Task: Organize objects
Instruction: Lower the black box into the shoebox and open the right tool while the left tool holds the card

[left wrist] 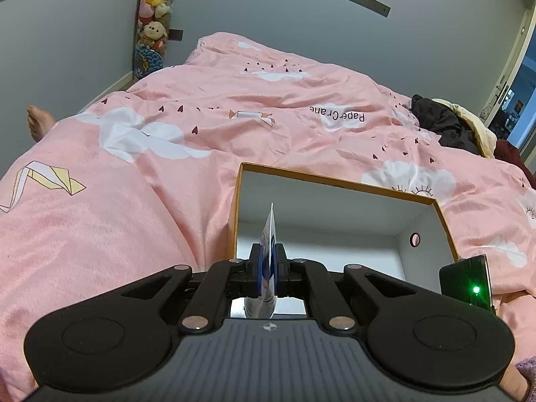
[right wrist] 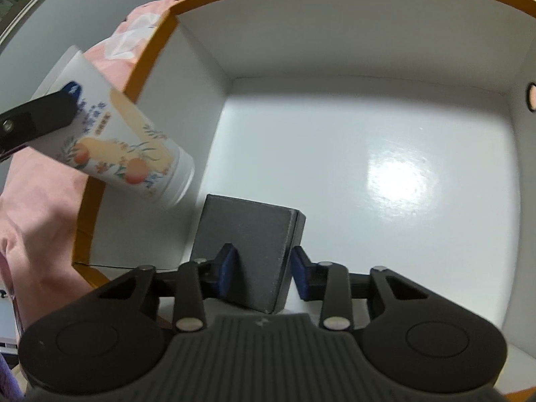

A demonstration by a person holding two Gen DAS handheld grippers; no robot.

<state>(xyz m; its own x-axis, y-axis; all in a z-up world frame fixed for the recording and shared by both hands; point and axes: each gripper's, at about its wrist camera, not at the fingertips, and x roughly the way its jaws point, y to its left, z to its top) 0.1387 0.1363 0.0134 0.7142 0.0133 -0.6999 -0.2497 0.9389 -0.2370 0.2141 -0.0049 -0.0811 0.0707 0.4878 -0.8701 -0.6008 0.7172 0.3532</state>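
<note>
A pink cloud-print duvet (left wrist: 207,107) covers the bed; grey walls (left wrist: 268,10) stand behind, soft toys (left wrist: 154,10) at far left. The open white box (left wrist: 321,207) rests on the duvet. The left gripper (left wrist: 267,264) is clamped on the tube (right wrist: 124,140), held over the box's left rim. The right gripper (right wrist: 262,271) straddles the dark box (right wrist: 248,244) inside, pads apart from it.

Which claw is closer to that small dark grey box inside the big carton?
Right. The right claw straddles the dark grey box in the carton, pads either side. The left claw is off at the carton's edge, clamped on a tube.
</note>
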